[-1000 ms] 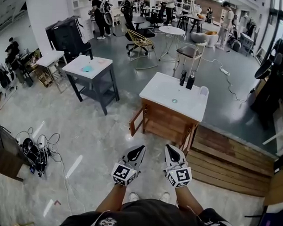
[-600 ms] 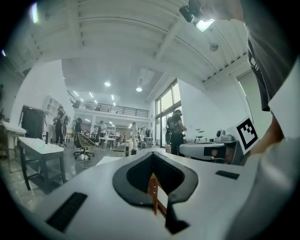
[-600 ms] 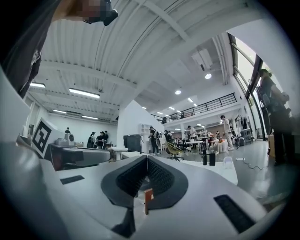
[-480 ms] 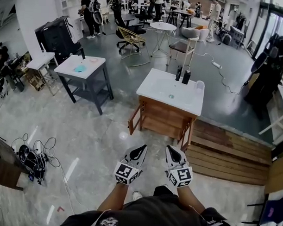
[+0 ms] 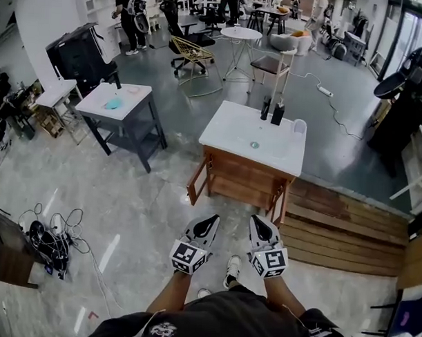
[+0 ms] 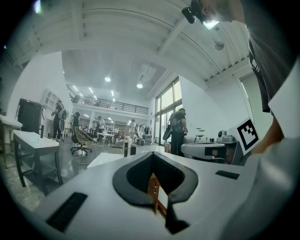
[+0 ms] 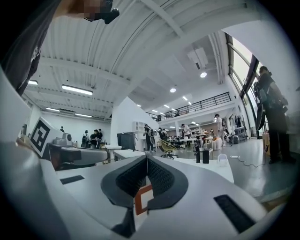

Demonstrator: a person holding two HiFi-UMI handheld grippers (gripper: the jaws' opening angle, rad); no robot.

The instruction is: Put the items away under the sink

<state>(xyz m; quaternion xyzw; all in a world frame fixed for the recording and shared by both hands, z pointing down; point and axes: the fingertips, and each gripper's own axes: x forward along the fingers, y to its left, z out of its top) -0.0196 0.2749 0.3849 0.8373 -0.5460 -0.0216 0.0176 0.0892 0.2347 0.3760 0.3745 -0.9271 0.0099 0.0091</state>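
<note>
Two grippers closed and empty, left gripper [image 5: 210, 222] just beside right gripper [image 5: 256, 222], level over the floor, well apart from the sink cabinet [image 5: 246, 178]. On its white top, far edge: two dark bottles [image 5: 272, 111], pale cup [image 5: 299, 126]

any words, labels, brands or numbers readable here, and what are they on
No text can be read anywhere.
Marker cube on the left gripper: black-and-white square pattern, no letters.
Marker cube on the right gripper: another such pattern, no letters.
White print on the person's dark shirt: too blurred to read.
Two dark bottles on the sink top: any labels too small to read.
</note>
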